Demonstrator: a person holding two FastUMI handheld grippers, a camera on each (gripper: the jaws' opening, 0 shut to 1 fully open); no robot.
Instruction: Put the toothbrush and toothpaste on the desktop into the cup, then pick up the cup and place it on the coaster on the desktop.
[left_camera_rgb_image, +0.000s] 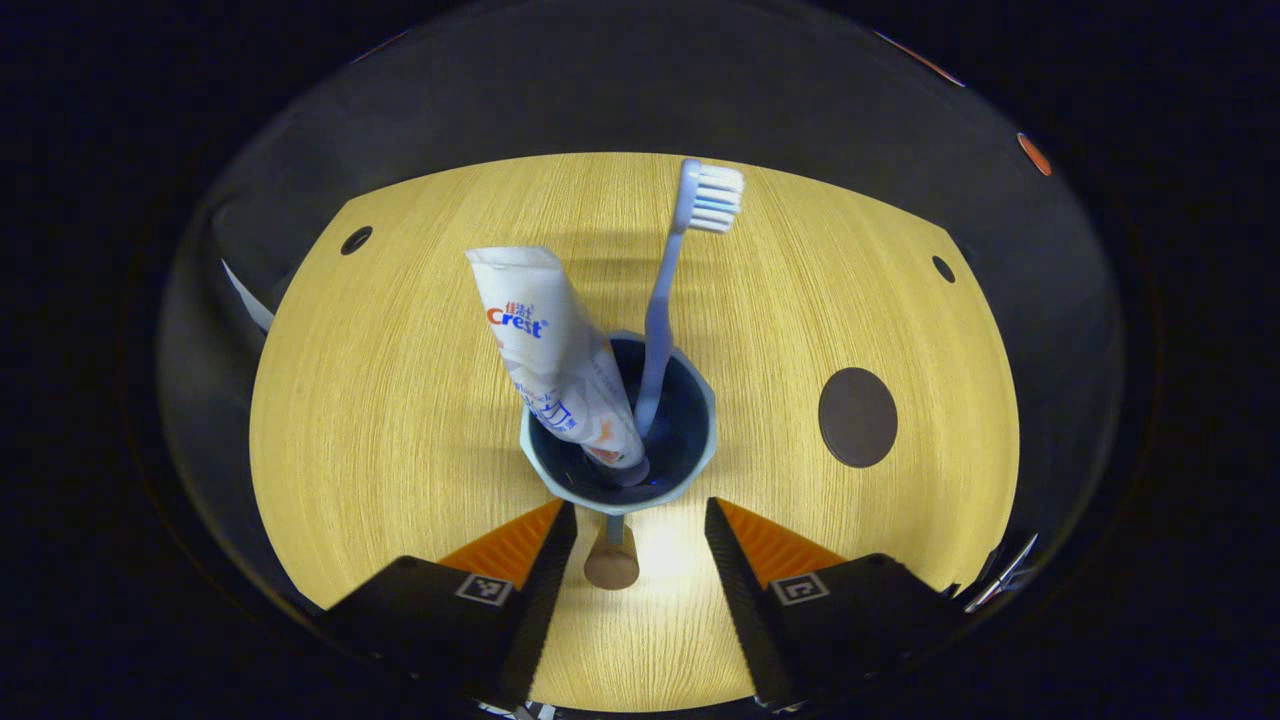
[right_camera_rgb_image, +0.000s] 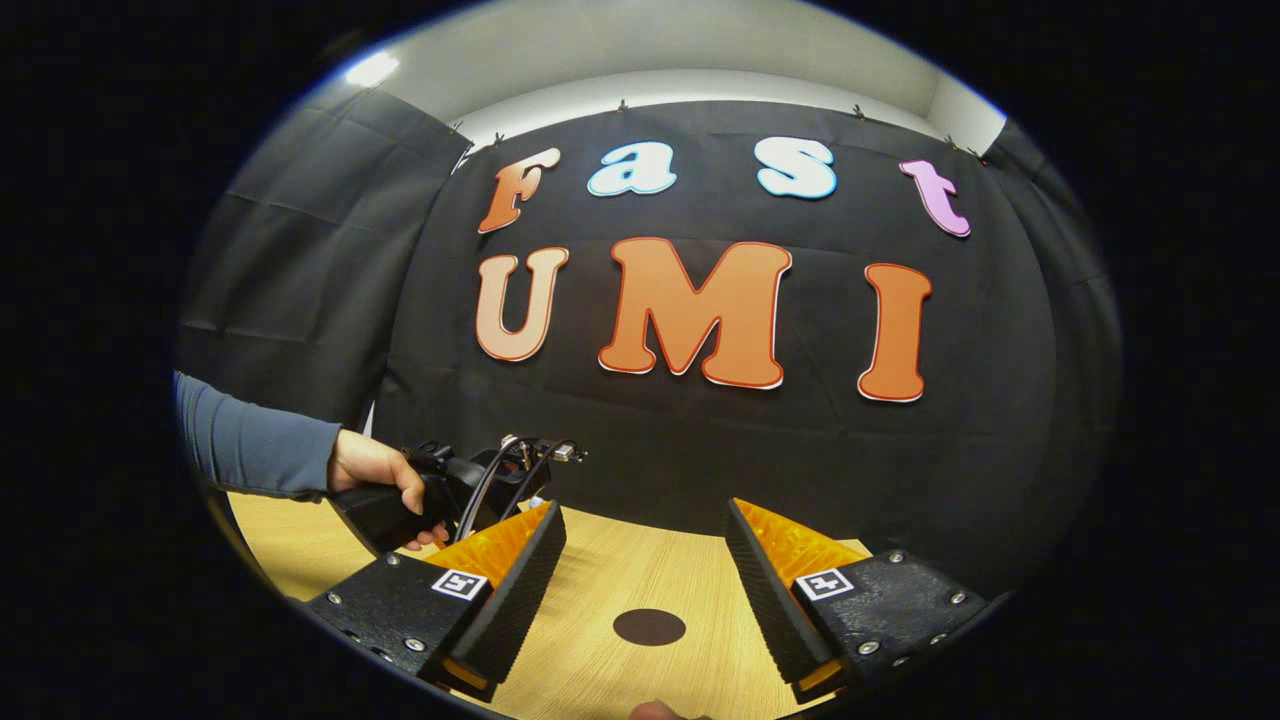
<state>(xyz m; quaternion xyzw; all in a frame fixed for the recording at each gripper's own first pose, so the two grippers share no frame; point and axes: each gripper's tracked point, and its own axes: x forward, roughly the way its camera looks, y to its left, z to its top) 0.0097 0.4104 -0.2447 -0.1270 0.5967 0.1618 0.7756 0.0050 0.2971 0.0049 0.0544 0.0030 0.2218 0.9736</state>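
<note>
The cup (left_camera_rgb_image: 620, 425), holding toothbrush (left_camera_rgb_image: 672, 290) and toothpaste tube (left_camera_rgb_image: 555, 350), stands on the worktop (left_camera_rgb_image: 400, 420) before the wide-open left gripper (left_camera_rgb_image: 640, 530); likely rigid, top-heavy, best gripped at its wall.

Wooden desktop (left_camera_rgb_image: 400, 400), pale grain running front to back. Two small dark holes in its far corners: one at the left (left_camera_rgb_image: 356, 240), one at the right (left_camera_rgb_image: 943, 268). Black cloth wall (right_camera_rgb_image: 300, 290) hangs behind the desk, creased at the left, clipped along its top edge. Above it a pale ceiling (right_camera_rgb_image: 640, 50) with one lit lamp (right_camera_rgb_image: 372, 69) at upper left.
</note>
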